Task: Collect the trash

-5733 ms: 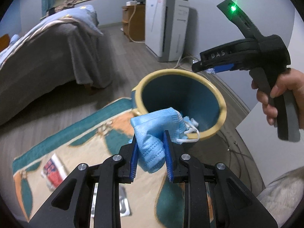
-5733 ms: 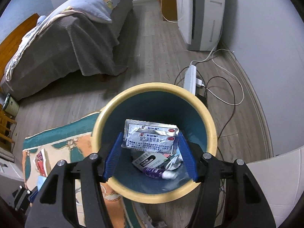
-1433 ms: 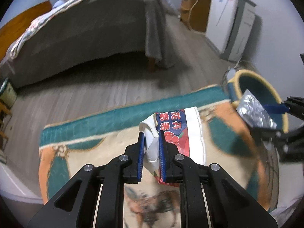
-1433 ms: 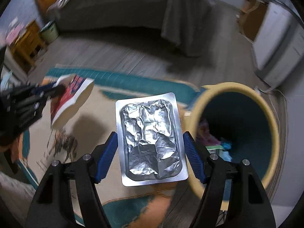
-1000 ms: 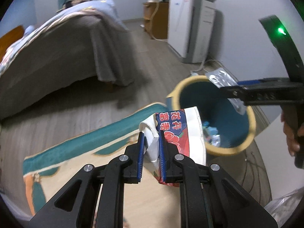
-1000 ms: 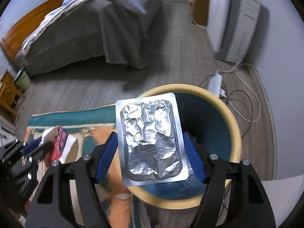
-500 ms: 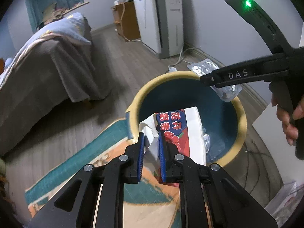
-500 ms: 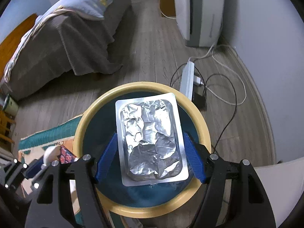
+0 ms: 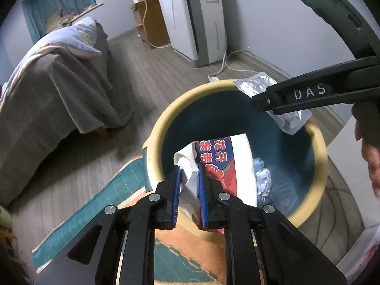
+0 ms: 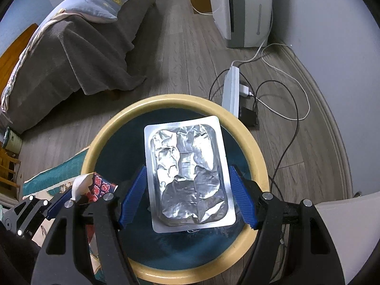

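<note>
- Left gripper (image 9: 188, 191) pinched narrow on wrapper (image 9: 220, 163), frame centre, over bin (image 9: 156, 128) for the drop.
- Right gripper (image 10: 187, 196) clamped wide across foil tray (image 10: 187, 178), held flat above bin mouth.

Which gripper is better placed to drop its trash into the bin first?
Right. Its foil pack hangs over the middle of the bin; the left gripper holds its red wrapper over the near rim.

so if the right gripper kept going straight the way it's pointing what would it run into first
Probably the inside of the trash bin: the right gripper, shut on the foil blister pack, points down into its open mouth. Depth is unclear; trash in the bottom may come first.
</note>
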Motion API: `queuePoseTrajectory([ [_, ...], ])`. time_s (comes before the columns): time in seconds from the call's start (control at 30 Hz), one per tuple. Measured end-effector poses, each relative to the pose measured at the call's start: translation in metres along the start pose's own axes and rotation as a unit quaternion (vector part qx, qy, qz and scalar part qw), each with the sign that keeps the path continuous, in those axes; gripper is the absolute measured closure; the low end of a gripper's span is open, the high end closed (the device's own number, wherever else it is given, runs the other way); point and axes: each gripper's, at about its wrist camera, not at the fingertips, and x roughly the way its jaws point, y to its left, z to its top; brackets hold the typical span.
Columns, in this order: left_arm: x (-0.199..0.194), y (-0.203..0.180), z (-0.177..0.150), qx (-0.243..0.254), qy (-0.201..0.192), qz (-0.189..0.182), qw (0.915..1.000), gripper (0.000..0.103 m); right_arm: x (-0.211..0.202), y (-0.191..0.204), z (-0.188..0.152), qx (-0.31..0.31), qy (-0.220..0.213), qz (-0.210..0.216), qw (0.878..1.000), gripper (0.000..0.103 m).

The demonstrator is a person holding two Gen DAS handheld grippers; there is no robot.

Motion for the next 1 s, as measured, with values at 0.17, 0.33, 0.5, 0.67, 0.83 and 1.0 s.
queuePoseTrajectory([
  [0.17, 0.010, 0.000, 0.002, 0.000, 0.008, -0.009, 0.9999, 0.082, 0.013, -0.005, 0.001, 0.016, 0.012, -0.001, 1.000, 0.033],
  [0.33, 0.010, 0.007, -0.003, -0.014, 0.009, -0.014, 0.9998, 0.066, 0.024, -0.007, 0.001, 0.032, 0.014, 0.008, 0.999, 0.033],
  [0.5, 0.004, 0.015, -0.007, -0.024, 0.002, -0.016, 0.9996, 0.060, 0.028, -0.001, 0.004, 0.032, -0.001, 0.018, 0.999, 0.032],
  [0.67, 0.002, 0.025, -0.012, -0.036, 0.001, -0.014, 0.9992, 0.053, 0.034, -0.005, 0.002, 0.034, 0.006, 0.001, 0.999, 0.020],
  [0.83, 0.002, 0.031, -0.017, -0.055, 0.004, -0.019, 0.9983, 0.053, 0.033, -0.014, -0.004, 0.039, 0.015, -0.010, 0.999, 0.020],
  [1.0, -0.006, 0.030, -0.018, -0.063, 0.004, -0.028, 0.9976, 0.051, 0.018, -0.010, -0.004, 0.037, 0.011, -0.007, 0.999, 0.020],
])
